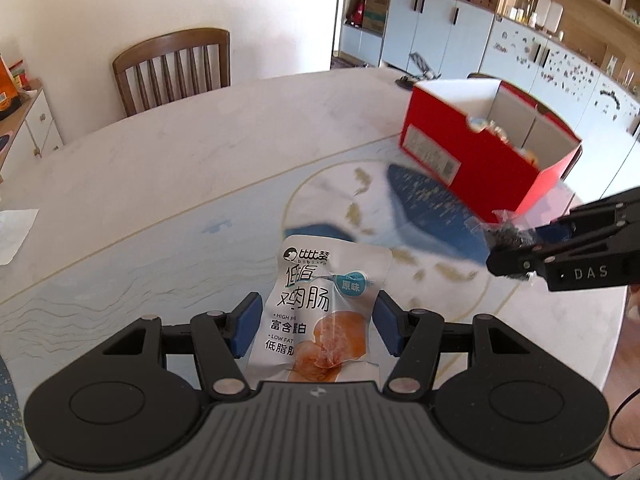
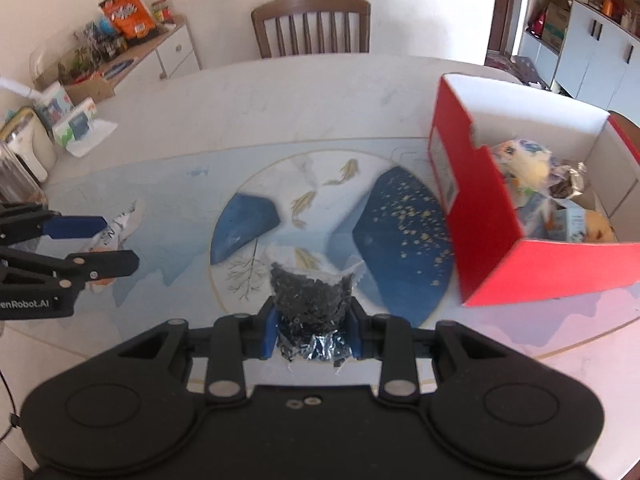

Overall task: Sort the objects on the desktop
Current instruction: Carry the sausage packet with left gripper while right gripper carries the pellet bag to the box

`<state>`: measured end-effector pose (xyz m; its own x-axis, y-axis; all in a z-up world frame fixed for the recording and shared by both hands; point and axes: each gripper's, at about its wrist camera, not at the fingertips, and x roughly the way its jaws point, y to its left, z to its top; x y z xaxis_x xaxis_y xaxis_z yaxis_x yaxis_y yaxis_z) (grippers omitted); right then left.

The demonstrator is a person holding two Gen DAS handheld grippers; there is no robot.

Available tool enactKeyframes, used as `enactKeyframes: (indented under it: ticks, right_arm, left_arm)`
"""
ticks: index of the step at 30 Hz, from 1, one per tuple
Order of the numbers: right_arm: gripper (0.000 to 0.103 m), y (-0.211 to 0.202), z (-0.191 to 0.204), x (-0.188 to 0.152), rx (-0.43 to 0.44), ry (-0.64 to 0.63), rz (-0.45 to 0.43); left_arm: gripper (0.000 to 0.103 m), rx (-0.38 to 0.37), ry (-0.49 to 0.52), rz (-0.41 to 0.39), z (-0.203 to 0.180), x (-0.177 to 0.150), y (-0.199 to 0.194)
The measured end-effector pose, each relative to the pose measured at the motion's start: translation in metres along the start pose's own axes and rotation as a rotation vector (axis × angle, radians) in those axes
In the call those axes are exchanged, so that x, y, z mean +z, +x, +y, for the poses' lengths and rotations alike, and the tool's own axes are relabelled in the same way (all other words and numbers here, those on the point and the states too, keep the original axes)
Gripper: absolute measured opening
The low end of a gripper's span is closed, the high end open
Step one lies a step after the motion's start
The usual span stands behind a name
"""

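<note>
Above the desk, the left tongs pinch a white sausage packet while the right tongs clamp a clear bag of dark pieces near a red box.

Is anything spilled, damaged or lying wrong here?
Nothing stands out. The left gripper holds a sealed snack pouch, the right gripper a closed bag of small dark parts; the red box stands upright.

Counted: one red box, one snack pouch, one bag of black bits, one chair, one table, two grippers.
</note>
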<state>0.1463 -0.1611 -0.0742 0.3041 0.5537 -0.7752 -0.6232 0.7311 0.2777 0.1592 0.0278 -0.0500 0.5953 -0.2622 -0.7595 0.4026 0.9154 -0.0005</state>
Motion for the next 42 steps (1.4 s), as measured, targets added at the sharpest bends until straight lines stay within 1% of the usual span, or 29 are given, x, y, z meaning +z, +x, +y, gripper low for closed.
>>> enactKeyframes:
  ticks: [4, 9, 18, 22, 29, 35, 42]
  right_arm:
    - [0.033, -0.017, -0.019, 0.001, 0.043, 0.062, -0.023]
    - [0.033, -0.035, -0.038, 0.003, 0.052, 0.09, -0.051]
    - [0.033, -0.053, -0.075, 0.007, 0.02, 0.104, -0.079]
    - [0.033, -0.06, -0.095, 0.011, 0.009, 0.124, -0.099]
    - [0.033, -0.073, -0.134, 0.017, -0.013, 0.127, -0.127]
    - [0.033, -0.079, -0.169, 0.025, -0.036, 0.128, -0.143]
    - [0.033, -0.083, -0.206, 0.037, -0.083, 0.103, -0.159]
  left_arm:
    - [0.059, -0.005, 0.004, -0.011, -0.019, 0.009, -0.004]
    - [0.059, -0.009, 0.011, -0.02, -0.043, 0.022, -0.008]
    - [0.059, -0.011, 0.011, -0.047, -0.084, 0.055, 0.003]
    - [0.059, -0.021, 0.002, -0.045, -0.101, 0.071, 0.012]
    - [0.059, -0.036, 0.035, -0.061, -0.139, 0.1, 0.025]
    - [0.059, -0.071, 0.076, -0.086, -0.176, 0.126, 0.036]
    - [0.059, -0.093, 0.128, -0.116, -0.216, 0.155, 0.053]
